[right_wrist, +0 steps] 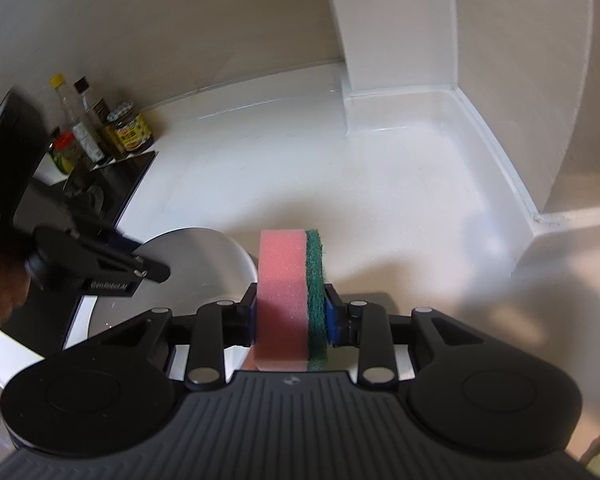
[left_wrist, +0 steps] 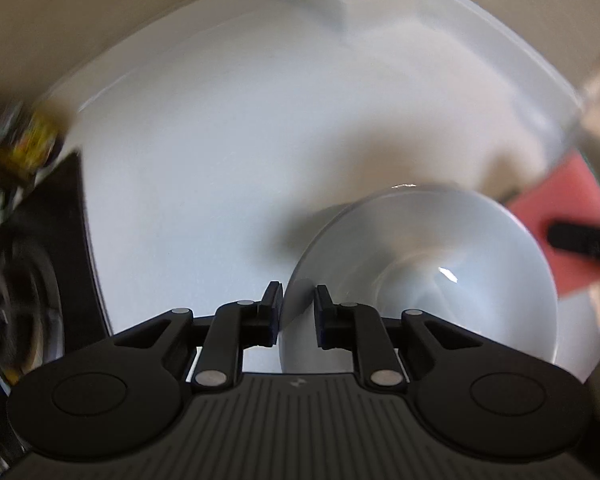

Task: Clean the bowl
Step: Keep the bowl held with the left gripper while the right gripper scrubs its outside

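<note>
My left gripper (left_wrist: 296,312) is shut on the rim of a white bowl (left_wrist: 428,280) and holds it tilted over the white counter. The bowl's inside faces right. My right gripper (right_wrist: 290,312) is shut on a pink sponge (right_wrist: 282,296) with a green scouring side (right_wrist: 315,292). In the left wrist view the sponge (left_wrist: 568,220) sits just right of the bowl, with a black finger (left_wrist: 580,238) of the right gripper on it. In the right wrist view the bowl (right_wrist: 196,264) lies left of the sponge, with the left gripper (right_wrist: 100,268) on it.
A white counter (right_wrist: 360,184) runs back to a beige wall with a boxed corner post (right_wrist: 400,60). Several bottles and jars (right_wrist: 100,132) stand at the back left beside a black stove top (right_wrist: 112,184). The stove also shows in the left wrist view (left_wrist: 40,280).
</note>
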A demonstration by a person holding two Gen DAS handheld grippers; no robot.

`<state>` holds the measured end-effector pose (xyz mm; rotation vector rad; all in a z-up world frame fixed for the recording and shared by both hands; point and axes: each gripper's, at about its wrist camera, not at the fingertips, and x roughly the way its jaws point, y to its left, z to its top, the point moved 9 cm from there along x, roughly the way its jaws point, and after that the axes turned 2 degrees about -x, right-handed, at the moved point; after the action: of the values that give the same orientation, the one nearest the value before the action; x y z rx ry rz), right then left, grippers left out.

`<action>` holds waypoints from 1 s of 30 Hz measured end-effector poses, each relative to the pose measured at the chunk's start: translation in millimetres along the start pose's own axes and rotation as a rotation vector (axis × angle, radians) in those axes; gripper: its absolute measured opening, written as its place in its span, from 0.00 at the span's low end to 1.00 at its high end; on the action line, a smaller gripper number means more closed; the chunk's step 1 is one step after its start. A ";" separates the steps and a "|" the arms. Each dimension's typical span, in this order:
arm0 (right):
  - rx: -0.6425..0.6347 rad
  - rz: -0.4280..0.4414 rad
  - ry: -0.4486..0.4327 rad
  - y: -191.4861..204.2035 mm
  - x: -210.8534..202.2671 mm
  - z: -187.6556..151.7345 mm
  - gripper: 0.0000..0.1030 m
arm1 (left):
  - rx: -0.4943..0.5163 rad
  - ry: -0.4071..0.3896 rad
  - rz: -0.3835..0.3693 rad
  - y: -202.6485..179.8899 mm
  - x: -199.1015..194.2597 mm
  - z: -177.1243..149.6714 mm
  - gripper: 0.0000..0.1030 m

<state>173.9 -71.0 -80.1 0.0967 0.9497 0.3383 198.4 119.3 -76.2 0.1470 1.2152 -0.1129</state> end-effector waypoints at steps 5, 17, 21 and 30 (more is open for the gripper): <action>-0.003 -0.019 -0.002 1.1 -10.0 -12.0 0.26 | -0.068 0.043 -0.056 4.8 -5.0 -7.3 0.15; -0.074 -0.023 -0.004 7.3 -8.7 -10.6 0.26 | 0.504 -0.013 -0.030 -23.1 -6.0 16.9 0.17; -0.102 -0.011 0.010 9.9 -5.1 -7.8 0.26 | 0.511 -0.016 -0.015 -26.0 -5.7 16.6 0.17; -0.041 -0.025 -0.006 9.9 -2.2 -5.2 0.26 | 0.235 -0.006 0.045 -15.5 -7.5 12.0 0.18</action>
<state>166.1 -62.7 -79.2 0.0480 0.9369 0.3344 204.4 102.0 -65.9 0.3785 1.1893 -0.2173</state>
